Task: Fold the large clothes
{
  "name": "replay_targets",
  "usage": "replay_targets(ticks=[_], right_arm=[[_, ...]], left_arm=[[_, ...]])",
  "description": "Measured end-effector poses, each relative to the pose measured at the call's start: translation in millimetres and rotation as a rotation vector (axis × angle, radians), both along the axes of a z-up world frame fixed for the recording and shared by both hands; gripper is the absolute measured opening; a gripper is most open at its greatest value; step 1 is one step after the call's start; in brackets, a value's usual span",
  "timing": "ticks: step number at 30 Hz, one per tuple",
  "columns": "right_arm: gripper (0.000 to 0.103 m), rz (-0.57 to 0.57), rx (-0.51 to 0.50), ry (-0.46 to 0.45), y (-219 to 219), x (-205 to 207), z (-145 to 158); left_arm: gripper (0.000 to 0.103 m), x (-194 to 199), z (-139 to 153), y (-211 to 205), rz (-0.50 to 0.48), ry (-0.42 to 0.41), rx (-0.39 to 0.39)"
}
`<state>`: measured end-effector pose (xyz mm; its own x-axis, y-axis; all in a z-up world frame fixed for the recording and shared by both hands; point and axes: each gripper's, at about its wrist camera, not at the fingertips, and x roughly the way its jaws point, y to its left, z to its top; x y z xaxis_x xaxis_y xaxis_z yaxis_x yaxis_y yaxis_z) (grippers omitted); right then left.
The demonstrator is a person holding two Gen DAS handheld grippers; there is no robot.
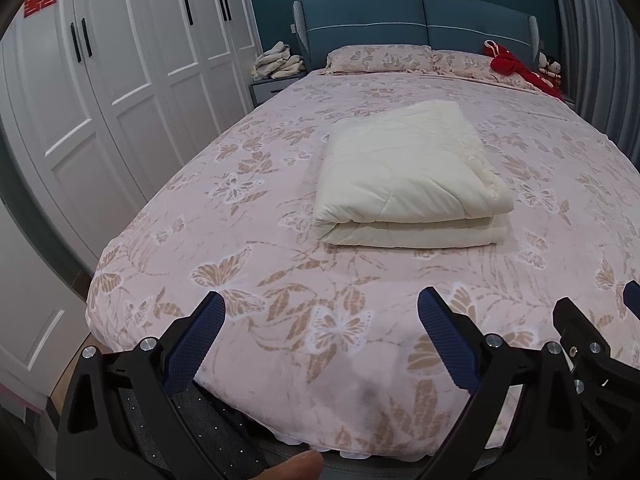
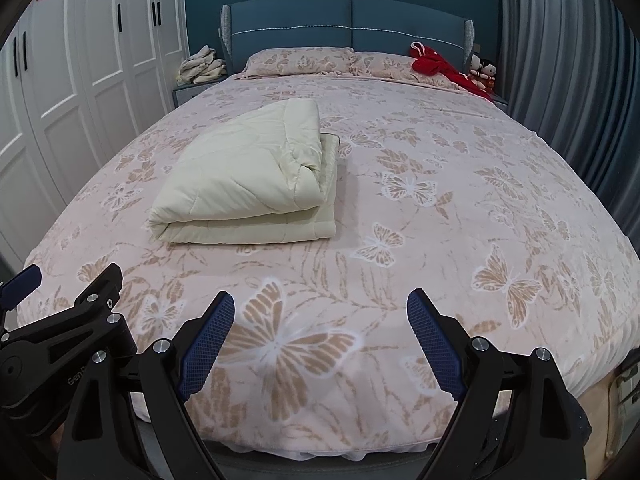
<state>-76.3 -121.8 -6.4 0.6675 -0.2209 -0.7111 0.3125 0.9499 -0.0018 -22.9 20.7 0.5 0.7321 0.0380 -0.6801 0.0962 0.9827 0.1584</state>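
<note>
Left gripper (image 1: 320, 320): nearest, jaws spread wide, empty, over the foot of the bed.
Right gripper (image 2: 320, 320): just beside it, likewise agape, nothing held.
Bedspread (image 1: 280, 280): butterfly print, bare between grippers and bundle; open room for moving.
Cream quilt (image 1: 404, 176): mid-bed, well apart from both grippers, already folded into a thick stack.
Risk: a one-sided grab would likely splay the layers; the fold looks bulky and springy.
Edges: wardrobe (image 1: 100, 100) near the left bed edge; curtain (image 2: 560, 60) right.
Far: pillows (image 1: 380, 58), red garment (image 1: 508, 64).

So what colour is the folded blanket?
Cream, the folded blanket; clearest in the right wrist view.
</note>
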Motion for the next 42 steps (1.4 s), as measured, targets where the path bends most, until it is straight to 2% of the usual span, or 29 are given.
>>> replay_targets(ticks=[6,30,35,42], right_arm=[[0.086,0.0,0.001,0.005,-1,2,-2],[0.086,-0.002,-0.006,0.01,-1,2,-6],[0.086,-0.006,-0.004,0.014,0,3,-7],[0.086,-0.003,-0.005,0.015,3,3,-8]], left_arm=[[0.09,1,-2,0,-0.009,0.011,-0.01],[0.089,4,-8,2,-0.01,0.027,-0.02],[0.084,4,-9,2,-0.022,0.031,-0.017],[0.084,5,-11,2,-0.022,0.032,-0.015]])
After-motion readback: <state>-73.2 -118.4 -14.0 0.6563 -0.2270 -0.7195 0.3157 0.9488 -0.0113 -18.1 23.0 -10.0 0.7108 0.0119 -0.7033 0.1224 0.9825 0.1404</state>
